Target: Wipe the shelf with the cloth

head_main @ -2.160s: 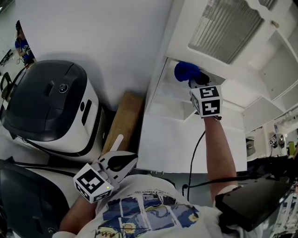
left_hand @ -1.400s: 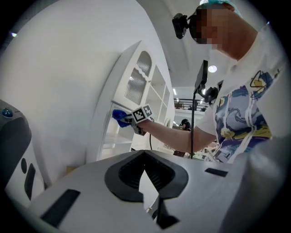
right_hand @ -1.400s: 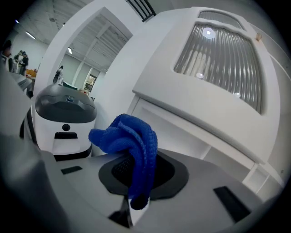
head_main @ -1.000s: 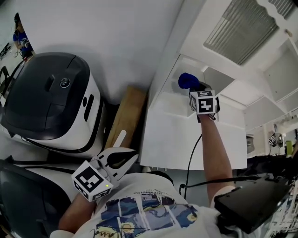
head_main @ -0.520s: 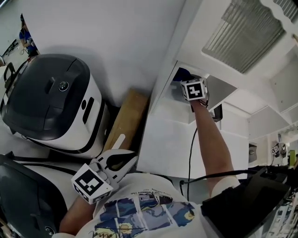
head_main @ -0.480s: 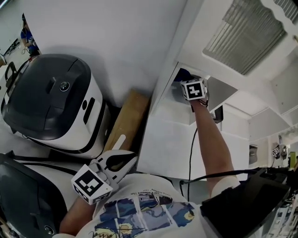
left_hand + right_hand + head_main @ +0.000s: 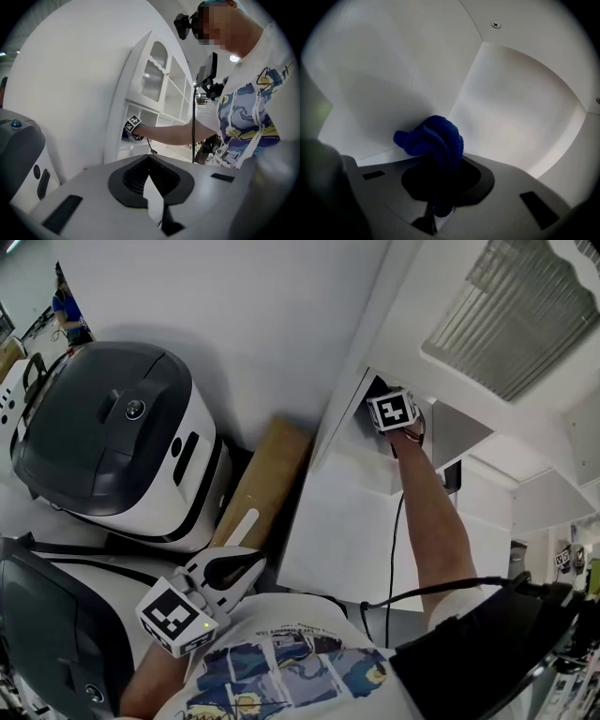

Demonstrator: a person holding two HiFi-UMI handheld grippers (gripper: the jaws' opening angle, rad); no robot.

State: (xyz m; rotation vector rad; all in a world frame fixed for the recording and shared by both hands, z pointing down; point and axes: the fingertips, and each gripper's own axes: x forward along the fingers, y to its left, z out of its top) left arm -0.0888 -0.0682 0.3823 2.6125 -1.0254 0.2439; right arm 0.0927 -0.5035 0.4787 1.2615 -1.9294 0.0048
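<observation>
A white cabinet point(image 7: 342, 521) has an open shelf compartment point(image 7: 441, 432) into which my right arm reaches. My right gripper point(image 7: 382, 397) is deep in its left corner, only the marker cube showing in the head view. In the right gripper view the right gripper point(image 7: 440, 161) is shut on a bunched blue cloth point(image 7: 432, 138), held close to the white inner walls point(image 7: 384, 84) where they meet in a corner. My left gripper point(image 7: 246, 521) hangs low by my chest, away from the cabinet; in its own view the left gripper point(image 7: 151, 187) is shut, holding nothing.
A large black-and-white appliance point(image 7: 112, 446) stands left of the cabinet, with a wooden board point(image 7: 270, 479) leaning between them. A second dark appliance point(image 7: 47, 634) lies at the lower left. A black cable point(image 7: 394, 549) trails from my right arm. More open compartments point(image 7: 176, 101) sit further right.
My right gripper has pushed further into the compartment's left corner, so the blue cloth is now almost hidden in the head view. The left gripper has stayed where it was.
</observation>
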